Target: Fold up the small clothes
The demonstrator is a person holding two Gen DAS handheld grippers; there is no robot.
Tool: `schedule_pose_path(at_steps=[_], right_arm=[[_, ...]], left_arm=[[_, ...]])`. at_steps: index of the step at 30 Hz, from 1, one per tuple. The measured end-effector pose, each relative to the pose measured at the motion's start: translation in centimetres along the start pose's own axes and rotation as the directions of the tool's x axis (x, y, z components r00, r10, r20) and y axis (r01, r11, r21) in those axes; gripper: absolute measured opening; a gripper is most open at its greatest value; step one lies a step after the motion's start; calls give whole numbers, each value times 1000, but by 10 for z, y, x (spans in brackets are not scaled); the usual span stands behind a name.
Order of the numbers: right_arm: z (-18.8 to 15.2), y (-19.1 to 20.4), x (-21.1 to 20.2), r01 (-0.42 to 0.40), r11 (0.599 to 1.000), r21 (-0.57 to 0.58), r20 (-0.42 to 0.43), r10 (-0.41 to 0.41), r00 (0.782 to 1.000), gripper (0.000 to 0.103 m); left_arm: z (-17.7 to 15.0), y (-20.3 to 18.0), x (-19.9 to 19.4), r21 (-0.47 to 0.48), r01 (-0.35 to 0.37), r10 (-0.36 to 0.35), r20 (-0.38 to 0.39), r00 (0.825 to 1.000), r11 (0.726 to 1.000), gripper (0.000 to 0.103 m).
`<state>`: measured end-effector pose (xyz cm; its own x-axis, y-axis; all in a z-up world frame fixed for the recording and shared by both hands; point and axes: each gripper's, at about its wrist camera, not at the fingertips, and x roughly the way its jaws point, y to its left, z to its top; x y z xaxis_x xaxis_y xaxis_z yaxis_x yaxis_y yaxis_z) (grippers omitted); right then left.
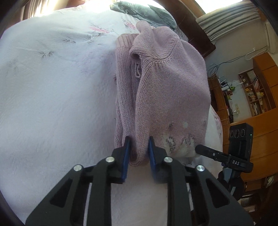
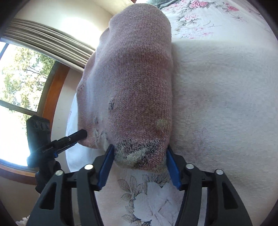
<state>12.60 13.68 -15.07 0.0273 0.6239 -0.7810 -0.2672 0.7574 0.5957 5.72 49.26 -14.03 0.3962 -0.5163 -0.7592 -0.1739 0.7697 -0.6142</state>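
A pink knitted sweater (image 1: 166, 83) with a grey-and-white pattern near its hem is held up over the bed, bunched in long folds. In the left wrist view my left gripper (image 1: 139, 145) is shut on a thick fold at the sweater's near edge. The right gripper (image 1: 199, 147) shows at the patterned corner to its right. In the right wrist view the sweater (image 2: 135, 73) fills the middle, and my right gripper (image 2: 140, 153) pinches the patterned hem, its jaws fairly wide around the bunched knit. The left gripper (image 2: 83, 134) touches the sweater's left edge.
A white quilted bedspread (image 1: 52, 87) with pink flower prints (image 2: 225, 87) lies under the sweater. A grey garment (image 1: 144, 12) sits at the far end of the bed. Wooden bookshelves (image 1: 255, 92) stand to the right, and a window (image 2: 22, 78) is on the left.
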Motion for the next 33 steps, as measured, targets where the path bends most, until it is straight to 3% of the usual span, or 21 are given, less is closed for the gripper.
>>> schedule_pose_path(at_steps=[3, 9, 13, 15, 17, 19, 21, 23, 33], right_arm=[[0, 2, -11, -2, 1000, -19, 4, 3, 1000, 32], [-5, 1, -5, 76, 996, -56, -8, -77, 997, 30], [-6, -2, 0, 77, 995, -60, -12, -78, 997, 30], [-5, -1, -4, 72, 995, -73, -12, -73, 997, 34], [-4, 1, -9, 57, 994, -90, -8, -58, 998, 41], [1, 6, -17, 44, 994, -102, 12, -43, 999, 46], [7, 10, -28, 33, 993, -111, 40, -28, 999, 63], [16, 11, -38, 18, 994, -109, 72, -10, 997, 70], [58, 6, -38, -2, 996, -94, 94, 11, 995, 71]], left_arm=[[1, 1, -10, 2, 21, -21, 7, 1000, 1000, 10], [1, -1, 4, 84, -64, 67, -25, 997, 994, 10], [4, 4, 10, 62, -51, 53, -30, 998, 997, 12], [5, 2, 5, 69, -34, 36, -23, 999, 997, 16], [7, -1, -5, 76, -25, 25, -3, 1000, 997, 29], [14, -2, -19, 72, -13, 11, 39, 999, 997, 59], [27, -1, -31, 74, 14, -21, 88, 996, 997, 64], [45, 1, -34, 57, 35, -41, 107, 993, 998, 71], [107, 15, 15, -2, 70, -70, 42, 997, 998, 73]])
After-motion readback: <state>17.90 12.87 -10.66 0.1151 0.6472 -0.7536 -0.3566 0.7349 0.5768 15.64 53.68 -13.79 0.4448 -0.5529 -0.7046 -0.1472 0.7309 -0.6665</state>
